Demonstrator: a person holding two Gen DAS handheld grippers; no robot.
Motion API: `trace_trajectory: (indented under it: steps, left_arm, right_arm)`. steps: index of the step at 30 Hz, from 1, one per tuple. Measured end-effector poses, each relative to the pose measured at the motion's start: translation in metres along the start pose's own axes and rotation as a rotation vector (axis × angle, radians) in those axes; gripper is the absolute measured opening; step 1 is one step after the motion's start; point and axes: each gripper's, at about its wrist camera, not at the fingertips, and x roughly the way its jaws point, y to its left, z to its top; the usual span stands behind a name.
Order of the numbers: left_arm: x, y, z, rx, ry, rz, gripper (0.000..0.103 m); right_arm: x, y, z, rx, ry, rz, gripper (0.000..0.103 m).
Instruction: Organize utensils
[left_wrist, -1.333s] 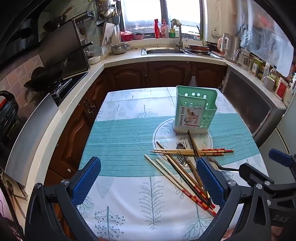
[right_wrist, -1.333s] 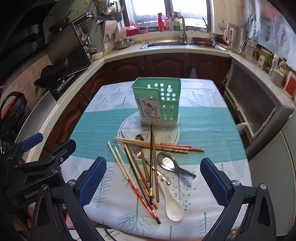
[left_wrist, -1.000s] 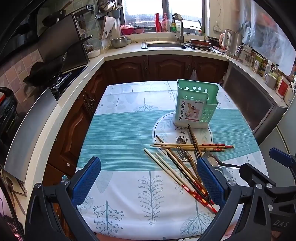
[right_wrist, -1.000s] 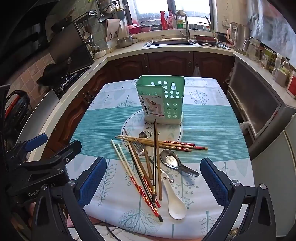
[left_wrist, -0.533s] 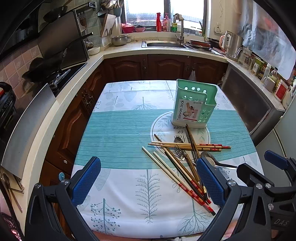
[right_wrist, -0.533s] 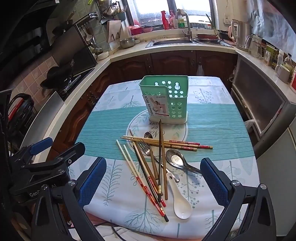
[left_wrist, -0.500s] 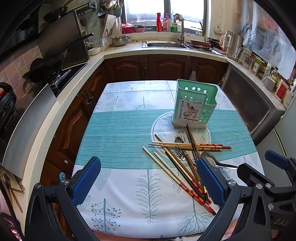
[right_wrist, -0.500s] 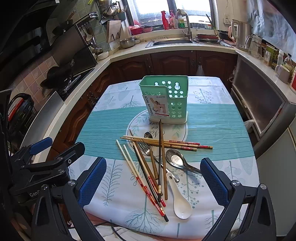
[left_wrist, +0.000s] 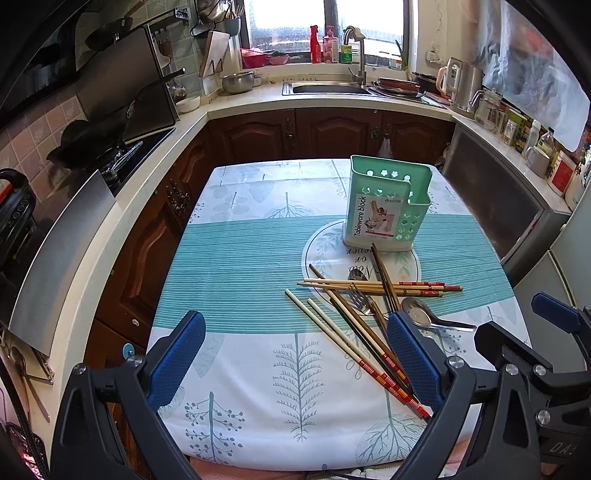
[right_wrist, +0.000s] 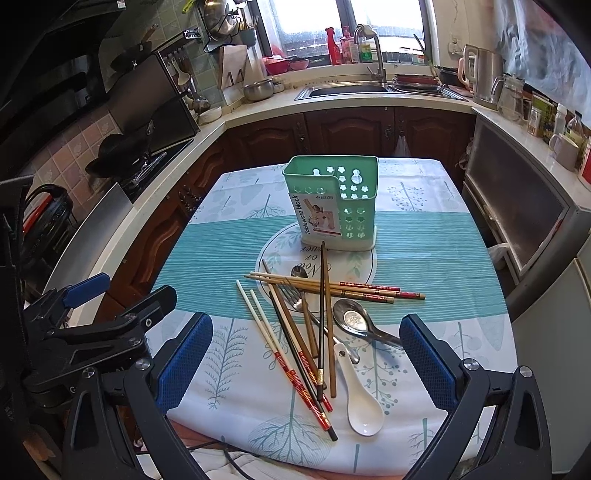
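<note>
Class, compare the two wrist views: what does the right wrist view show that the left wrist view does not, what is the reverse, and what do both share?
Only the right wrist view shows the white ceramic spoon, near the table's front edge. Only the left wrist view shows a metal spoon hanging at the counter's left edge. Both show the green utensil holder, the scattered chopsticks, a metal spoon and fork, and each view's own open blue-padded fingers.

The worktop (right_wrist: 424, 236) is covered by a white cloth printed with trees and a teal striped band. A green perforated tableware holder (right_wrist: 334, 201) stands upright on a round printed emblem. Before it lies a loose, crossed heap of chopsticks (right_wrist: 295, 332) over a fork (right_wrist: 295, 295) and a small metal spoon (right_wrist: 300, 272), with a larger metal spoon (right_wrist: 354, 319) and a white ceramic spoon (right_wrist: 360, 398) beside.
</note>
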Motion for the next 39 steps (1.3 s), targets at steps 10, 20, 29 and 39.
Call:
trace_trajectory:
  steps: [10, 20, 29, 39]
  left_arm:
    - [-0.002, 0.000, -0.003, 0.000, -0.003, -0.011, 0.093]
    - [0.000, 0.002, -0.003, -0.004, 0.005, -0.013, 0.093]
    - [-0.001, 0.003, 0.002, 0.008, 0.000, -0.028, 0.093]
    - [-0.005, 0.001, 0.023, 0.042, -0.047, -0.017, 0.093]
  right_arm:
    - [0.000, 0.000, -0.003, -0.002, -0.002, 0.002, 0.103]
    - [-0.002, 0.003, -0.003, -0.007, 0.000, 0.023, 0.101]
    - [0.002, 0.006, 0.003, -0.018, 0.006, 0.043, 0.085]
    - [-0.005, 0.007, 0.033, -0.034, -0.023, 0.048, 0.083]
